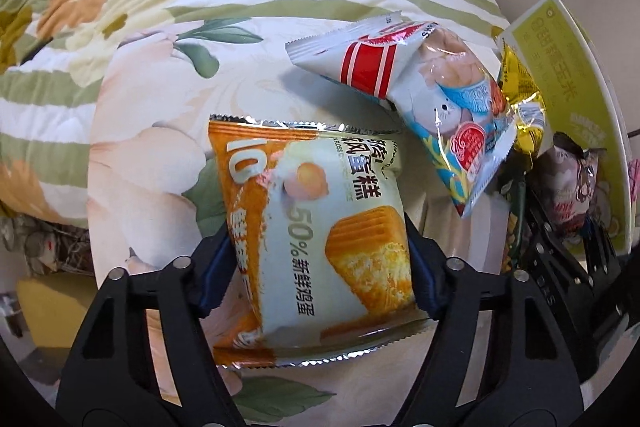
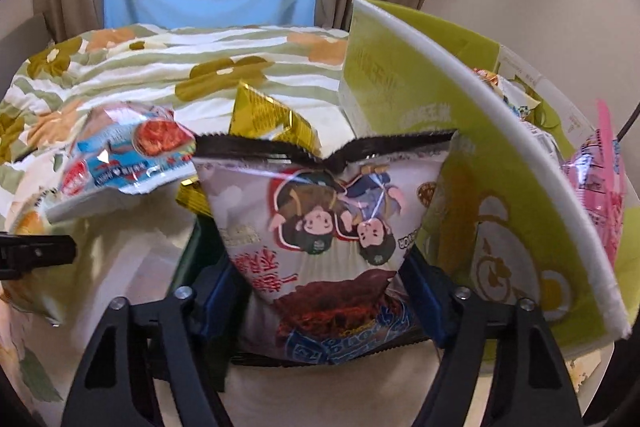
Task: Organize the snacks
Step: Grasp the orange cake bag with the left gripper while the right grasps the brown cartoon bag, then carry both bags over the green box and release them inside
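Low in the frame on the bed (image 1: 132, 131), the left tool (image 1: 320, 251) pinches the cake packet (image 1: 316, 227) across its sides; the right tool (image 2: 324, 283) pinches the cartoon packet (image 2: 324, 227) beside the green box (image 2: 472, 115). Both look light, puffy, slippery and crushable, so gripping gently mid-body seems best.

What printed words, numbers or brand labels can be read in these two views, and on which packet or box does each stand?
"50%" and "新鲜鸡蛋": on the cake packet.
"10": also on the cake packet, upper left.
Large characters on the green box: readable only in part, ending "玉米".
Print on the cartoon snack bag and blue-and-red packet: too blurred or small.
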